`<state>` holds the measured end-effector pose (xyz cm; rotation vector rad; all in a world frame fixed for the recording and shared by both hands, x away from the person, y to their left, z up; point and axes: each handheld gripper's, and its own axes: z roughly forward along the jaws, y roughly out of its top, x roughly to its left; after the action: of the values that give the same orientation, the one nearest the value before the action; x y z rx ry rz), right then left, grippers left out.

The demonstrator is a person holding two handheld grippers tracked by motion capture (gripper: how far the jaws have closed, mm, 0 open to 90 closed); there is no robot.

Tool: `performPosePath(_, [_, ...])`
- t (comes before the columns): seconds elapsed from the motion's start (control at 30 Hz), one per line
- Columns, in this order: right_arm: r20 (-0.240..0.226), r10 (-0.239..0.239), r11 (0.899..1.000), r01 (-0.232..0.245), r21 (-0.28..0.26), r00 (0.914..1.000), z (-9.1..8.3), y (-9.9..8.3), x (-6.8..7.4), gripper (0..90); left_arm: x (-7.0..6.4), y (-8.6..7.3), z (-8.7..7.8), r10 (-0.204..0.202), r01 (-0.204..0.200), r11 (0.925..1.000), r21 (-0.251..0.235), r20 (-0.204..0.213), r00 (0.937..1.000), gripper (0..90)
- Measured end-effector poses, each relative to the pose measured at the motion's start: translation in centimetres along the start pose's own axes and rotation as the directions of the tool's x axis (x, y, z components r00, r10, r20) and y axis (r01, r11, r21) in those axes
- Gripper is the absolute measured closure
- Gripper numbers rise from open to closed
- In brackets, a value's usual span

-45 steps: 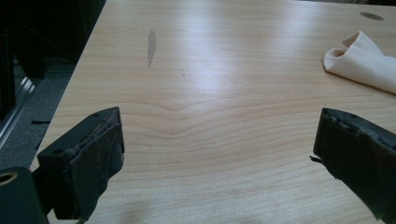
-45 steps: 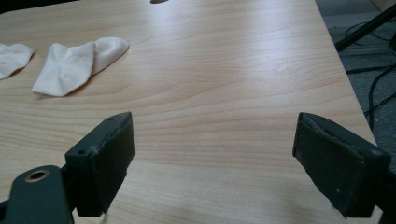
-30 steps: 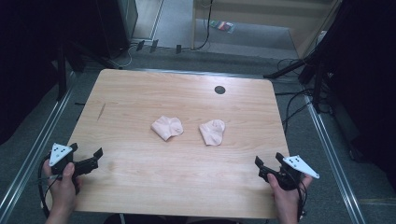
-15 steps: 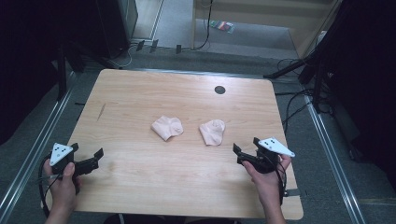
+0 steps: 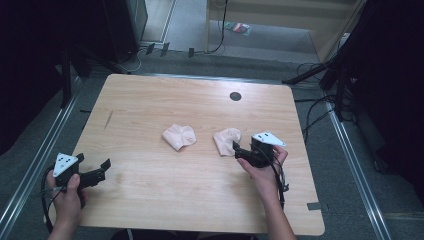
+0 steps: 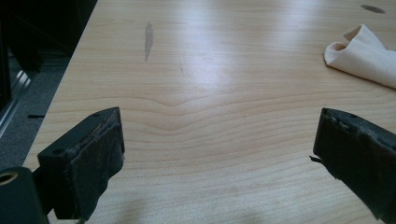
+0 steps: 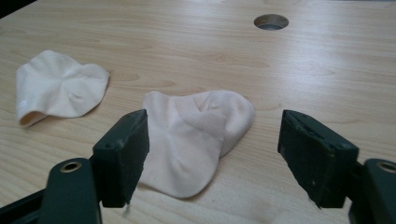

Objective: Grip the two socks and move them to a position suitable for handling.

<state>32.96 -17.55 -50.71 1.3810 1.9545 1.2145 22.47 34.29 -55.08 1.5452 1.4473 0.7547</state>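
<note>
Right gripper (image 5: 239,150): black two-fingered tool with a grey three-cornered plate, held in the person's right hand (image 5: 262,167), at about 4 o'clock from the surface's middle in the high view.
Right fingers (image 7: 122,156): spread apart, released, holding nothing; in the right gripper view they stand to either side of the near sock, just short of it.
Near sock: small cream-white cotton ankle sock (image 7: 196,135), lying flat and crumpled on the surface, just at 10 o'clock of the right gripper in the high view (image 5: 226,141).
Second sock: matching cream-white crumpled ankle sock (image 5: 179,136), at 9 o'clock from the first, a clear gap between them, near the surface's middle.
Left gripper (image 5: 99,171): same black tool, in the left hand (image 5: 67,197), at 8 o'clock near the surface's front-left corner, well apart from both socks.
Left fingers (image 6: 88,161): wide open, released, bare wood between them.
Surface: pale wooden tabletop (image 5: 165,200), with a round dark cable hole (image 5: 235,96) at 1 o'clock and a dark streak (image 5: 108,119) at 10 o'clock.
</note>
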Motion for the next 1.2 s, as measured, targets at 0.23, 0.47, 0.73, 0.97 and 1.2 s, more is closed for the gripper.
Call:
performPosePath(0.23, [0.018, -0.033, 0.999, 0.032, 0.044, 0.9993, 2.5, 0.5, 0.7, 27.5, 0.0, 0.0, 0.0, 0.001, -0.001, 1.0, 0.003, 0.001, 1.0, 1.9])
performPosePath(0.47, [0.03, -0.036, 0.996, 0.034, 0.083, 0.9989, 4.7, 0.6, 0.6, 28.5, 0.0, 0.0, 0.0, 0.001, -0.001, 1.0, 0.007, 0.006, 1.0, 1.9])
performPosePath(0.73, [0.03, -0.06, 0.99, 0.056, 0.129, 0.9977, 6.6, 0.6, 0.7, 26.1, 0.1, 0.0, 0.0, 0.0, 0.0, 0.9999, 0.01, 0.011, 0.9999, 1.9])
performPosePath(0.97, [0.05, -0.08, 0.985, 0.071, 0.157, 0.9955, 7.7, -0.1, 0.8, 29.1, 0.1, 0.0, 0.1, -0.003, 0.003, 0.9999, 0.011, 0.016, 0.9999, 1.9])
performPosePath(1.2, [0.057, -0.069, 0.986, 0.06, 0.154, 0.996, 7.8, -0.3, 0.8, 41.4, 0.1, 0.0, 0.1, -0.004, 0.004, 0.9999, 0.011, 0.018, 0.9998, 1.9])
